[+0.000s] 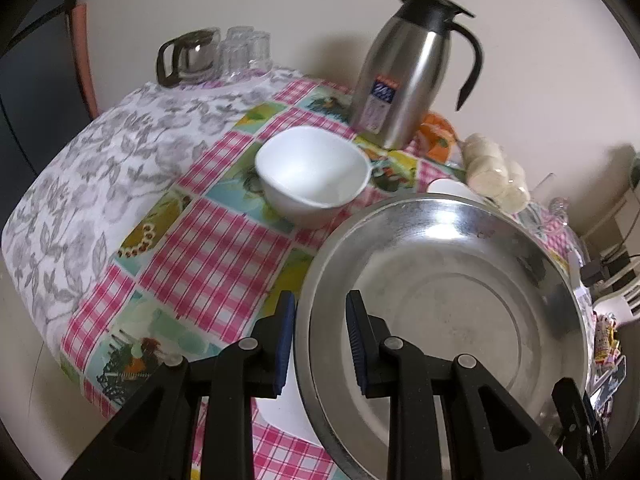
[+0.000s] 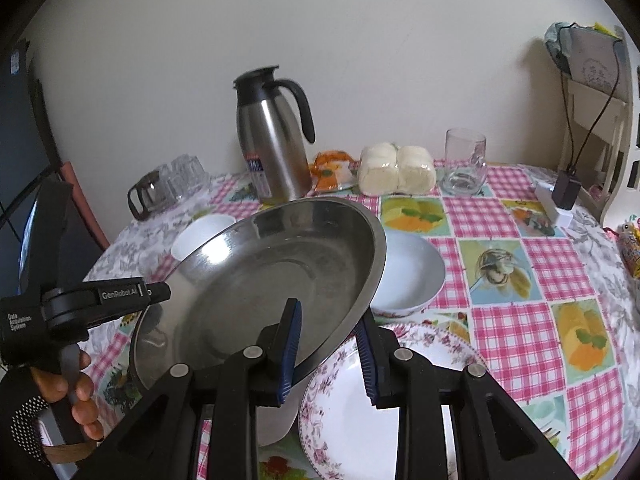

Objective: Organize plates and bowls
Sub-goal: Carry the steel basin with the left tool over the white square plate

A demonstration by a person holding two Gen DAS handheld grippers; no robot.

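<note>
A large steel plate point(image 1: 448, 296) is held tilted above the table, one gripper on each side of its rim. My left gripper point(image 1: 320, 340) straddles its left rim, one finger inside and one outside. My right gripper point(image 2: 330, 354) straddles the near right rim of the steel plate point(image 2: 264, 280) the same way. A small white bowl point(image 1: 312, 172) stands behind it; its rim shows in the right wrist view point(image 2: 200, 232). A wider white bowl point(image 2: 412, 276) sits to the right. A floral plate point(image 2: 360, 412) lies below my right gripper.
A steel thermos jug point(image 2: 272, 140) stands at the back by the wall. Near it are a glass coffee pot with upturned glasses point(image 2: 168, 188), wrapped white rolls point(image 2: 396, 172), an orange packet point(image 2: 332, 172) and an empty glass point(image 2: 464, 160). A white shelf point(image 2: 600, 120) stands at right.
</note>
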